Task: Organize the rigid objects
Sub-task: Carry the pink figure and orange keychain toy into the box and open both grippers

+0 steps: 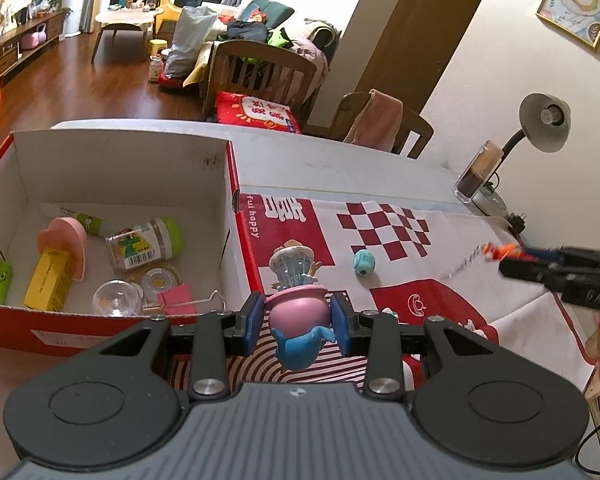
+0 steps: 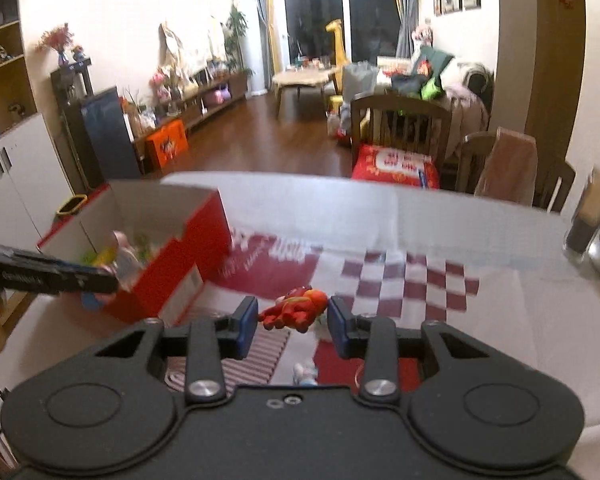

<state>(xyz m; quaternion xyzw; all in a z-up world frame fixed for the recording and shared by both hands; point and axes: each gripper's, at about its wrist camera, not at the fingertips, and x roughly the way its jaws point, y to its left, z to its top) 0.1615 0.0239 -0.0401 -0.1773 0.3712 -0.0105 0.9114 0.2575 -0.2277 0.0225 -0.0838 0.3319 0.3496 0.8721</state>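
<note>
My left gripper (image 1: 298,322) is shut on a pink and blue toy figure (image 1: 298,312) and holds it above the mat, just right of the red cardboard box (image 1: 232,184). The box holds a jar (image 1: 144,242), a yellow carton (image 1: 48,280), a pink heart piece (image 1: 66,242), a clear ball (image 1: 114,298) and other small things. My right gripper (image 2: 292,322) holds a red toy figure (image 2: 296,310) between its blue pads, above the mat; it also shows in the left wrist view (image 1: 496,252). A small blue ball toy (image 1: 364,263) lies on the mat.
A red and white patterned mat (image 1: 380,232) covers the white table (image 1: 340,160). A desk lamp (image 1: 540,124) and a clear container (image 1: 478,172) stand at the far right. Wooden chairs (image 1: 260,72) stand behind the table. Small figures (image 2: 306,372) lie on the mat under my right gripper.
</note>
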